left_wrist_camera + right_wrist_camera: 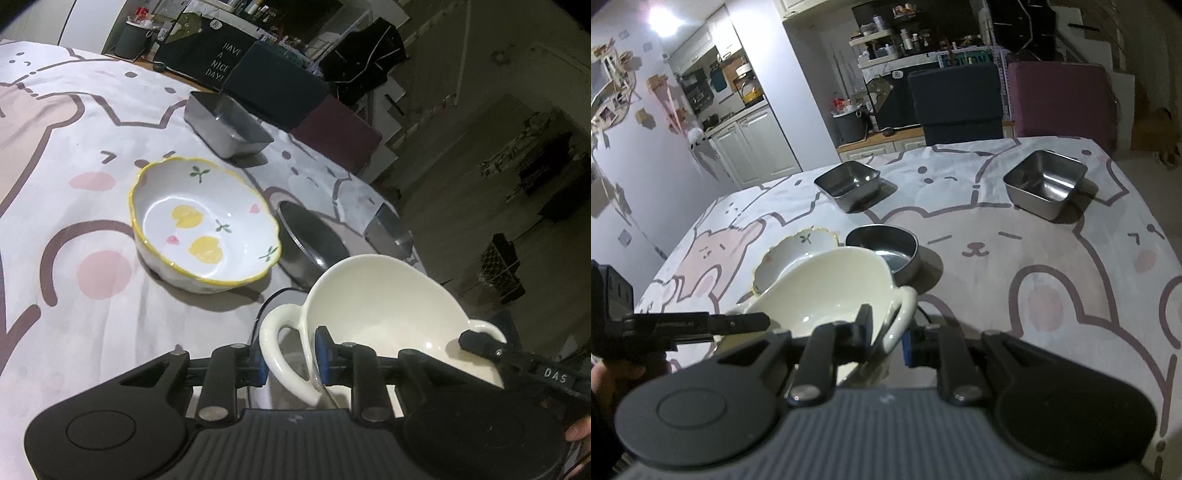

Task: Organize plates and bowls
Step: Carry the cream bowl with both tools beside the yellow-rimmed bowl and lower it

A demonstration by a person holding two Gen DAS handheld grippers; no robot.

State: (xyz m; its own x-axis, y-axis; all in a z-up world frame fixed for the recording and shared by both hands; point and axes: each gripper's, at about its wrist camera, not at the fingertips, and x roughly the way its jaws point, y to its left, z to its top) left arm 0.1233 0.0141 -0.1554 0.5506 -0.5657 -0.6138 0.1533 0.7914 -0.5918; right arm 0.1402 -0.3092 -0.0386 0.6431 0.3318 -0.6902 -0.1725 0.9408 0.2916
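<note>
A cream two-handled bowl (384, 306) is held above the table by both grippers. My left gripper (291, 360) is shut on its left handle (275, 343). My right gripper (888, 328) is shut on the other handle (905, 306); the bowl also shows in the right wrist view (827, 284). The right gripper's finger (480, 341) reaches into the left wrist view. A white floral bowl with a yellow rim (203, 225) sits on the cloth just beyond, partly hidden behind the cream bowl in the right wrist view (798, 251). A round dark metal bowl (886, 247) stands next to it.
Two square steel containers stand further back, one (849, 182) at the middle and one (1045, 184) to the right. The cartoon-print tablecloth (1034, 266) covers the table. Two chairs (956, 103) stand behind the far edge.
</note>
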